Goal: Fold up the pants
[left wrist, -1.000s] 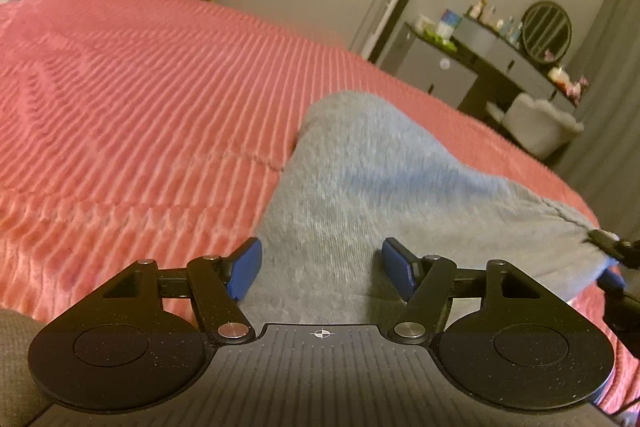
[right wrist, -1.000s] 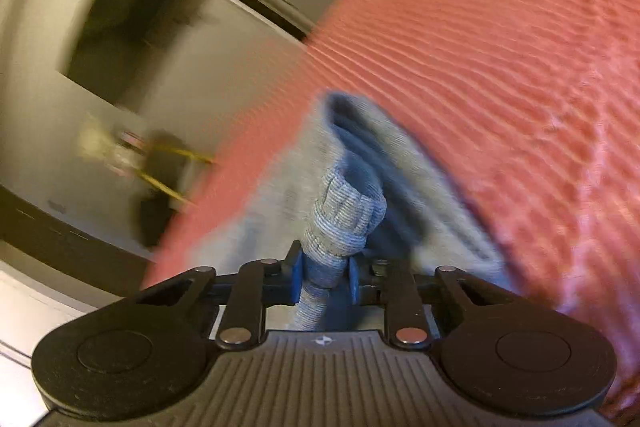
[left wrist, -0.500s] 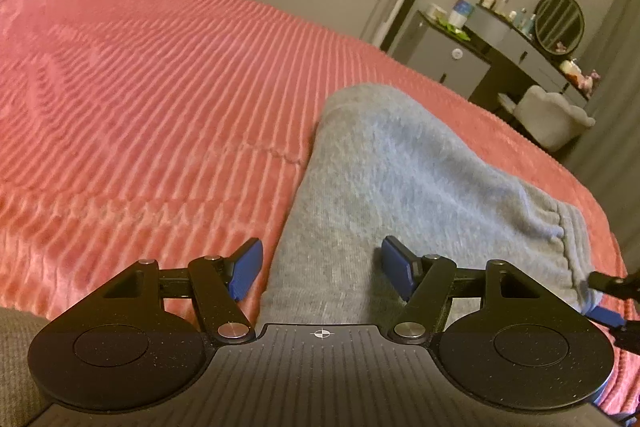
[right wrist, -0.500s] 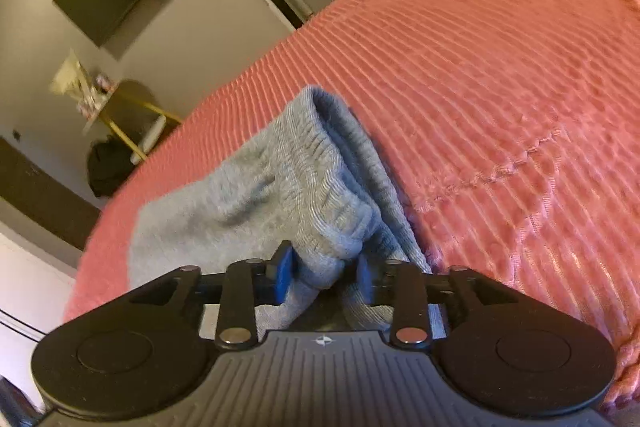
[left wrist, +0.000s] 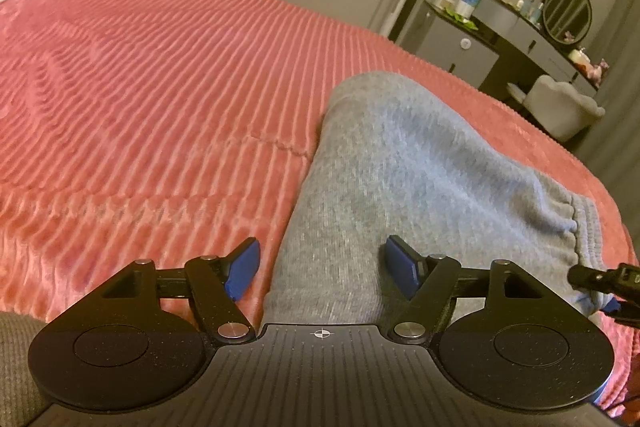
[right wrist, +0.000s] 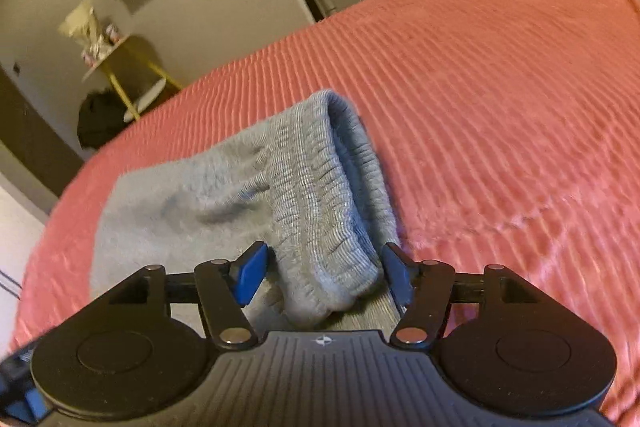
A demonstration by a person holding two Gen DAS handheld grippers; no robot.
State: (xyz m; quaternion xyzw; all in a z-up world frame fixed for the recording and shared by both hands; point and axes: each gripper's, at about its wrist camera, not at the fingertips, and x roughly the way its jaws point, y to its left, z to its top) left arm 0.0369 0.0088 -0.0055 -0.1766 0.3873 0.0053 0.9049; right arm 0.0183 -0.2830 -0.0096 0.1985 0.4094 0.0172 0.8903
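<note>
The grey pants [left wrist: 400, 179] lie folded on the pink ribbed bedspread [left wrist: 140, 87]. In the right wrist view the ribbed waistband [right wrist: 320, 195] of the pants lies bunched between the blue pads of my right gripper [right wrist: 324, 271], which stands open around it, the pads apart from the cloth. My left gripper [left wrist: 322, 267] is open low over the near edge of the pants, and nothing is held. The tip of the right gripper [left wrist: 600, 279] shows at the right edge of the left wrist view, by the waistband.
The bed's far edge drops off toward a grey dresser [left wrist: 472, 43] with bottles and a round mirror [left wrist: 568, 13]. A white chair [left wrist: 564, 111] stands by it. A yellow-legged side table [right wrist: 120, 75] and a dark bag [right wrist: 100, 123] stand by the wall.
My right gripper lowered the waistband onto the bed and opened, letting it go. The pants settled flatter. My left gripper stayed open and barely moved.
</note>
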